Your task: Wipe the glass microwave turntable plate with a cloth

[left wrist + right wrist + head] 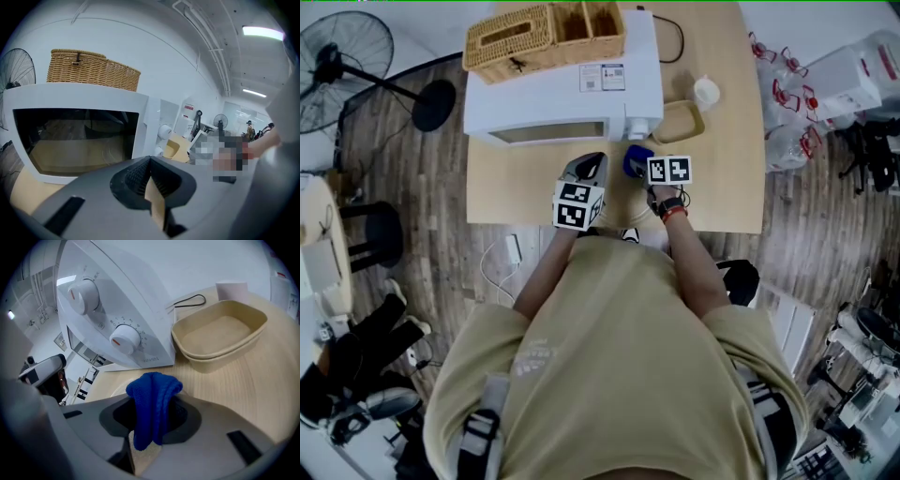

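Before me is a pale wooden table [722,141] on a dark plank floor [422,187]. A black fan [342,56] stands to my left, with white walls [154,56] and ceiling strip lights [262,32] around.

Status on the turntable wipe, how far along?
Done: the right tongs grip the blue cloth. In hand: both grippers sit in front of the microwave; the left tongs are shut and empty. Left: the door is closed, with the glass plate apparently inside, unwiped.

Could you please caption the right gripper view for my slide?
The right gripper, shut on a blue cloth, faces the white microwave and a beige tray.
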### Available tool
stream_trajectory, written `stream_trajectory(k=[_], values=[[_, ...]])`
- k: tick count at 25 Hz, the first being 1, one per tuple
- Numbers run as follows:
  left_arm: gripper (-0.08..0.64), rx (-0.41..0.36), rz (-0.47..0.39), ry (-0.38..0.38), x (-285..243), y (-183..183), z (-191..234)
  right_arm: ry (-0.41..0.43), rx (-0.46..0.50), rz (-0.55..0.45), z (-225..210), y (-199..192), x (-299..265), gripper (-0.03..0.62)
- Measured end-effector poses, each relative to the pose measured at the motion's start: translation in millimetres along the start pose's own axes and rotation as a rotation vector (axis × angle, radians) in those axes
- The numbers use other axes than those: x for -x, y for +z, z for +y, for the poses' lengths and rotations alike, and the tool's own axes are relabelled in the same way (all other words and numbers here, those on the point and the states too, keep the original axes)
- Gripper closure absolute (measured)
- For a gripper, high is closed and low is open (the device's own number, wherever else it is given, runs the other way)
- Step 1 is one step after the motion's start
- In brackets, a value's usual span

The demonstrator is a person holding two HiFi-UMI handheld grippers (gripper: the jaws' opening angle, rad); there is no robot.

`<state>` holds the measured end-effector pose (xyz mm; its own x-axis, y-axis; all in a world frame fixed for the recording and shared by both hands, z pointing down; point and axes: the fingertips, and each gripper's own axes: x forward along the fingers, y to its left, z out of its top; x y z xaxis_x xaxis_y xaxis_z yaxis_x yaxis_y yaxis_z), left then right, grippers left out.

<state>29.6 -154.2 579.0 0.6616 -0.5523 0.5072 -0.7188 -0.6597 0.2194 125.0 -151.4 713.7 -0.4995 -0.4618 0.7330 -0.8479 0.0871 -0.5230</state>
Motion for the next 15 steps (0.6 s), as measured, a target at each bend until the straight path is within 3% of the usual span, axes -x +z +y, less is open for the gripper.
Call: stream_trajectory(k=[15], values=[[0.543,-0.003,0.006,-0.02,-4.7,-4.8,-6.3,-0.048,-0.044,-0.025,-26.1,-4.6,20.8,0.454]])
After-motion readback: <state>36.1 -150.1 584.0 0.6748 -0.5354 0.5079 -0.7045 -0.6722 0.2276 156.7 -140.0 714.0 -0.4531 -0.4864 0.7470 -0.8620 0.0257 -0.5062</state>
